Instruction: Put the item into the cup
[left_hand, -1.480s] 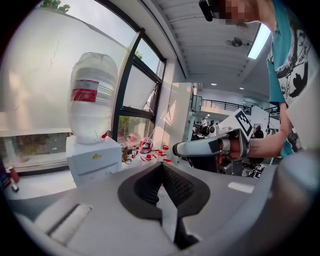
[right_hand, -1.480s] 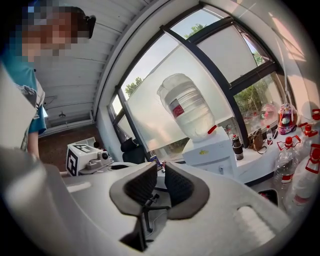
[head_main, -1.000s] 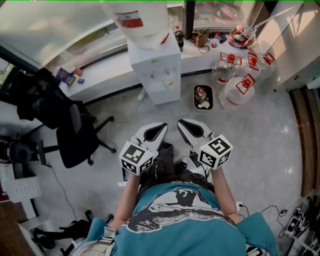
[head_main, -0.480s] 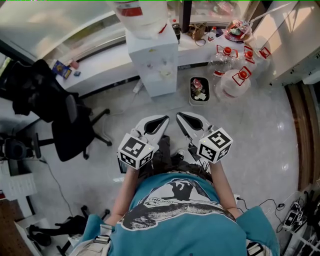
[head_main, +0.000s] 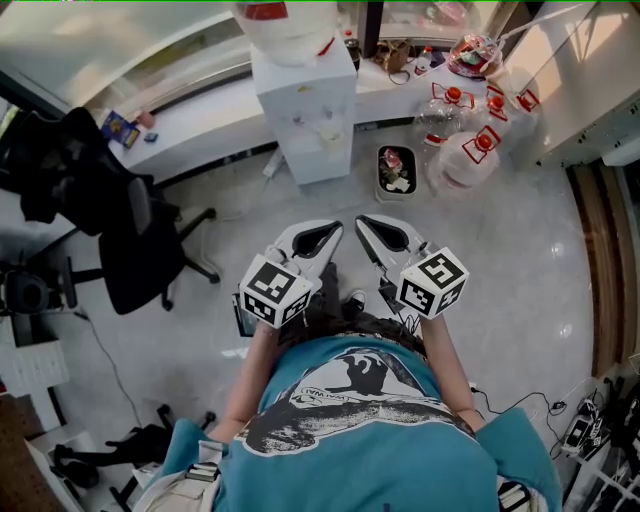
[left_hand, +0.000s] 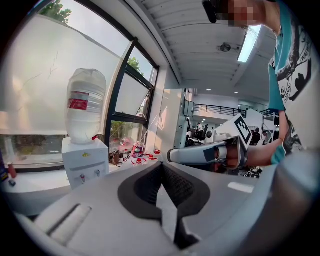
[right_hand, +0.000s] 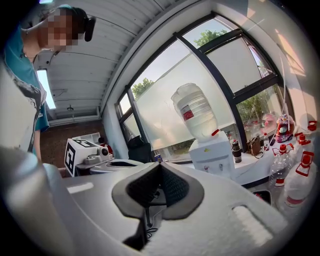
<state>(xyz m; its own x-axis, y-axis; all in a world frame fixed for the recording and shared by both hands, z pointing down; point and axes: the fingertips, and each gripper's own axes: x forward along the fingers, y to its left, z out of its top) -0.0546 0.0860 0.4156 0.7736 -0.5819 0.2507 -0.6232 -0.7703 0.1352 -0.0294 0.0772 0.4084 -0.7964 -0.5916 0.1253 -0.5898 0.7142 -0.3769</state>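
I see no cup and no loose item that I can pick out in any view. In the head view my left gripper (head_main: 337, 227) and right gripper (head_main: 361, 221) are held side by side at waist height over the grey floor, pointing toward a white water dispenser (head_main: 305, 110). Both are shut, with nothing between the dark pads. The left gripper view shows its own gripper (left_hand: 161, 165) closed tip to tip and the right gripper (left_hand: 200, 154) beside it. In the right gripper view, that gripper (right_hand: 159, 166) has its tips touching.
An upturned water bottle (head_main: 285, 20) tops the dispenser. Clear jugs with red caps (head_main: 478, 155) stand to its right, with a small black tray of flowers (head_main: 397, 170) on the floor. A black office chair (head_main: 130, 240) is at the left, and a white window ledge (head_main: 200, 125) runs behind.
The dispenser and the floor around it have slid slightly up the head view. Both grippers stay side by side in front of the person, shut and holding nothing.
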